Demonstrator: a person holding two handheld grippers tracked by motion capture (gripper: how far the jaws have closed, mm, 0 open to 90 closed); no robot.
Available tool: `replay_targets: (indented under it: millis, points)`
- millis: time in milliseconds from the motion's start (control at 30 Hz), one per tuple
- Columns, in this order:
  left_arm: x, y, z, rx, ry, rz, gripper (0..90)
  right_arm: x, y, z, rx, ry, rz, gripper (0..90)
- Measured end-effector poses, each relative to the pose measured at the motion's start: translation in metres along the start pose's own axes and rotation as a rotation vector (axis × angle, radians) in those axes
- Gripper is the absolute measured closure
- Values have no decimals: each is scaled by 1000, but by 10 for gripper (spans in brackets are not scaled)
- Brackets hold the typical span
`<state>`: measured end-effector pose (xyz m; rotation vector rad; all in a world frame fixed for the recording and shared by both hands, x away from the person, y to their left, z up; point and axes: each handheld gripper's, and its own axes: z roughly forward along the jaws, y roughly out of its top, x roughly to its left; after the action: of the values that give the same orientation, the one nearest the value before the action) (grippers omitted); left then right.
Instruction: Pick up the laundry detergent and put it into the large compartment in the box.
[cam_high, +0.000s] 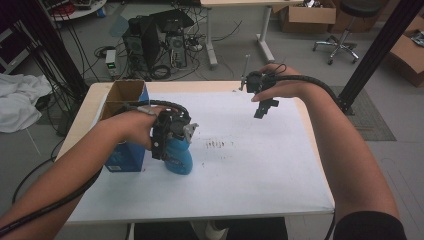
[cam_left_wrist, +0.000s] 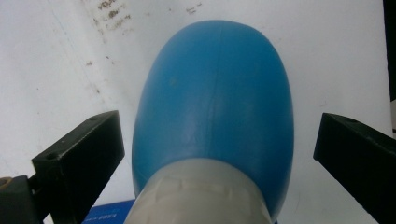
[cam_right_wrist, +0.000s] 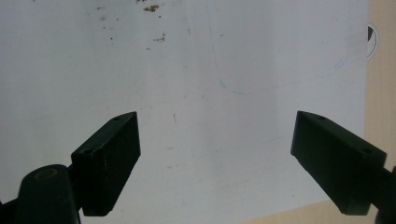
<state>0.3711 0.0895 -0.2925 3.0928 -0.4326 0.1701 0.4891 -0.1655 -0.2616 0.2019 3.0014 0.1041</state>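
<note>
The left gripper (cam_left_wrist: 215, 154) stands spread, its jaws flanking the blue bottle (cam_left_wrist: 215, 102) without touching; the grasp is not yet made. The bottle stands on the table (cam_high: 260, 175) at the box's (cam_high: 122, 95) 5 o'clock. The right gripper (cam_right_wrist: 215, 154), spread and empty, hovers over bare sheet. The high view adds the box; the left gripper view shows the jaw gaps.

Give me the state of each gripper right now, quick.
Left gripper: open, jaws on either side of the blue bottle, with gaps showing, not clamped.
Right gripper: open, nothing between its jaws, above the white sheet.
</note>
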Motion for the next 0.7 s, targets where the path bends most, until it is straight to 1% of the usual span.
replay_targets:
  millis: [200, 233, 300, 367, 433, 700]
  points:
    - [0, -1, 1, -2, 5, 4, 45, 0, 1, 1, -2, -1, -1, 157]
    - [-1, -1, 2, -11, 4, 2, 51, 0, 1, 1, 0, 0, -1, 157]
    - [0, -2, 2, -14, 3, 1, 62, 0, 1, 1, -1, 0, -1, 157]
    - [0, -2, 2, -17, -8, 7, 91, -1, 1, 2, 1, 0, 0, 157]
    - [0, -3, 1, -26, -24, 13, 154, -1, 1, 3, 1, 0, 0, 157]
    - [-2, -3, 1, -31, -23, 19, 176, -1, 2, 3, 1, 0, 1, 157]
